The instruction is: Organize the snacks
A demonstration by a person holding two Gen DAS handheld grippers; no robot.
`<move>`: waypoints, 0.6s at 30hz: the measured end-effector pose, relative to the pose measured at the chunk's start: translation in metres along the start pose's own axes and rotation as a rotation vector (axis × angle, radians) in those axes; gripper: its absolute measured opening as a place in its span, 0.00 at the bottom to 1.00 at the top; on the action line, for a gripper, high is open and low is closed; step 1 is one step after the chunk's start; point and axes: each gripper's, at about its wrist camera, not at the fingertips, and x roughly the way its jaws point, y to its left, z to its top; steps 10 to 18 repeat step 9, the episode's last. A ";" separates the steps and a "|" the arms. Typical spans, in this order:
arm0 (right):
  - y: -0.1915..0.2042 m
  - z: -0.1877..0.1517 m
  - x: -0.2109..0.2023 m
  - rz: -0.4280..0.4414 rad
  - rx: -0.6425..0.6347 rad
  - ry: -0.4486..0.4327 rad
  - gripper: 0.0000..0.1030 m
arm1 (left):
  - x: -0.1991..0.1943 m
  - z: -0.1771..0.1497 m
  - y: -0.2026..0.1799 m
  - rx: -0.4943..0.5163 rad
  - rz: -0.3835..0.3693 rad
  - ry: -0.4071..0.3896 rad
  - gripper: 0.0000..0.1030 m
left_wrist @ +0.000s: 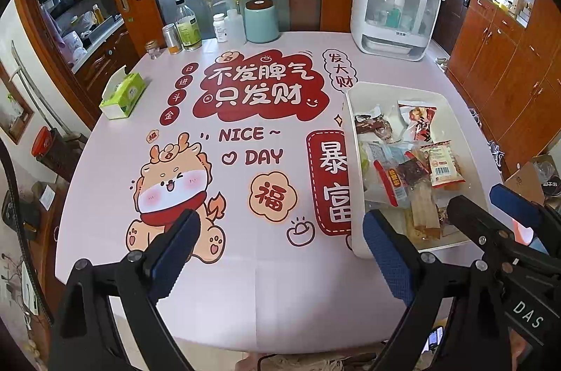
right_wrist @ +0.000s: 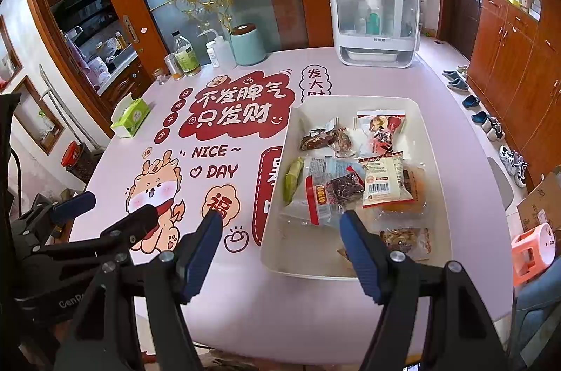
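The left claw point(left_wrist: 280, 241) hangs low over the pink desk point(left_wrist: 245, 294), near the white tray's point(right_wrist: 315, 257) closest corner, and its two blue fingers are spread wide with nothing between them. The right claw point(right_wrist: 282, 239) hangs over the near edge of the tray, also spread wide and holding nothing. All the snacks point(right_wrist: 354, 174) lie inside the tray in a loose pile. Closest in the tray is a clear pack with brown bits point(right_wrist: 406, 239). Past it lie a white pack with a barcode point(right_wrist: 384, 180), a dark red pack point(right_wrist: 347, 189) and a green pack point(right_wrist: 293, 176) by the tray's left wall. At the far end of the tray sit a brown snack pack point(right_wrist: 324, 138) and a red and white pack point(right_wrist: 384, 127). To the left of the tray the desk shows a cartoon dragon point(left_wrist: 175, 192) and big red words. Farther left of the tray is a green tissue box point(left_wrist: 123, 96). Behind the tray, at the far edge of the desk, stand a white box with a clear front point(right_wrist: 373, 20), a light blue jar point(right_wrist: 247, 45) and some bottles point(right_wrist: 187, 55).
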 end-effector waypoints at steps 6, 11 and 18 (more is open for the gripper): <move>-0.002 -0.002 0.002 0.004 -0.001 0.004 0.68 | 0.001 -0.001 0.000 0.001 0.002 0.003 0.91; -0.005 -0.006 0.004 0.007 0.001 0.006 0.68 | 0.003 -0.006 -0.004 -0.004 0.000 0.008 0.91; -0.005 -0.006 0.004 0.007 0.001 0.006 0.68 | 0.003 -0.006 -0.004 -0.004 0.000 0.008 0.91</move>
